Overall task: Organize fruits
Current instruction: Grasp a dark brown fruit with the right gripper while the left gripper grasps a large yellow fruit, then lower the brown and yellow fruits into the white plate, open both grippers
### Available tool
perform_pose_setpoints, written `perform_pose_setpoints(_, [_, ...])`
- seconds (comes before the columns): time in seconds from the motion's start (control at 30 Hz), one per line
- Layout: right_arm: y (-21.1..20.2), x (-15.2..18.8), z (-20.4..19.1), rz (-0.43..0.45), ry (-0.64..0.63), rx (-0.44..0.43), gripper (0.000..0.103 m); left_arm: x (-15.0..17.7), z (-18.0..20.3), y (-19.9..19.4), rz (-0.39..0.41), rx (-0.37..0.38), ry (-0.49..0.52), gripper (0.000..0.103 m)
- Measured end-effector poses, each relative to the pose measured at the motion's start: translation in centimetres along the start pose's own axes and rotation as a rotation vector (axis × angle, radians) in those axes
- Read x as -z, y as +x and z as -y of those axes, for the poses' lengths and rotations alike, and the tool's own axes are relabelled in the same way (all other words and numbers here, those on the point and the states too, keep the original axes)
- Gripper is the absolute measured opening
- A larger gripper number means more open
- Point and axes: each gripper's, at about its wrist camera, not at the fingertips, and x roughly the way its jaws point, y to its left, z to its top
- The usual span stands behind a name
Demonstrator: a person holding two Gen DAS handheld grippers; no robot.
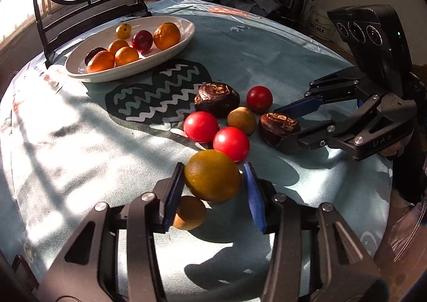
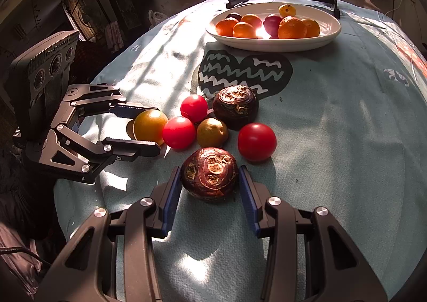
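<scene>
My left gripper [image 1: 213,168] is shut on a yellow-green citrus fruit [image 1: 212,175], with a pad against each side. Just behind it lies a smaller yellow fruit [image 1: 190,212]. My right gripper [image 2: 209,170] is shut on a dark brown, rough-topped fruit [image 2: 209,172] that rests on the cloth. Between the grippers lie three red round fruits [image 2: 178,132], a small olive-yellow fruit [image 2: 212,132] and a second dark brown fruit [image 2: 236,105]. At the back, a white oval plate [image 2: 267,47] holds several oranges, a dark red fruit and a small yellow one.
A pale blue cloth [image 2: 333,141] with a dark zigzag patch [image 2: 245,69] covers the round table. Behind the plate stands a black-framed stand [image 1: 48,32] holding a painted round panel. The table's edge runs close to my left gripper [image 2: 158,128].
</scene>
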Motion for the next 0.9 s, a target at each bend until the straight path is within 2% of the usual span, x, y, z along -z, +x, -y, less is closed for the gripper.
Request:
perform_pose_setpoints(0.17, [-0.2, 0.0, 0.3, 0.011, 0.013, -0.019, 0.043, 0.0, -0.4, -0.2, 0.012, 0.019, -0.031, 0.043])
perform_pose_setpoints(0.27, [-0.8, 0.0, 0.5, 0.032, 0.029, -0.066, 0.043, 0.0, -0.8, -0.8, 0.038, 0.032, -0.06, 0.043])
perform_pose_setpoints(0.37, [-1.9, -0.3, 0.7, 0.083, 0.041, -0.125, 0.043, -0.7, -1.5, -1.5, 0.074, 0.031, -0.11, 0.043])
perform_pose_setpoints(0.47, [-2.9, -2.0, 1.6, 0.155, 0.088, -0.172, 0.044, -3.1, -3.0, -2.0, 0.126, 0.01, -0.187, 0.043])
perform_pose_setpoints(0.6, [-4.0, -6.2, 4.0, 0.298, 0.165, -0.06, 0.043, -7.9, -5.3, -2.0, 0.229, -0.086, -0.288, 0.043])
perform_pose_setpoints(0.67, [-3.5, -8.6, 5.4, 0.347, 0.206, -0.001, 0.043, -10.0, -6.8, -1.3, 0.256, -0.134, -0.344, 0.043])
perform_pose_setpoints(0.77, [-1.8, -11.5, 7.2, 0.379, 0.254, 0.057, 0.043, -11.9, -9.3, 0.1, 0.275, -0.164, -0.431, 0.043])
perform_pose_setpoints(0.9, [0.7, -14.1, 8.3, 0.388, 0.258, 0.095, 0.043, -13.5, -11.7, 1.4, 0.285, -0.238, -0.466, 0.043])
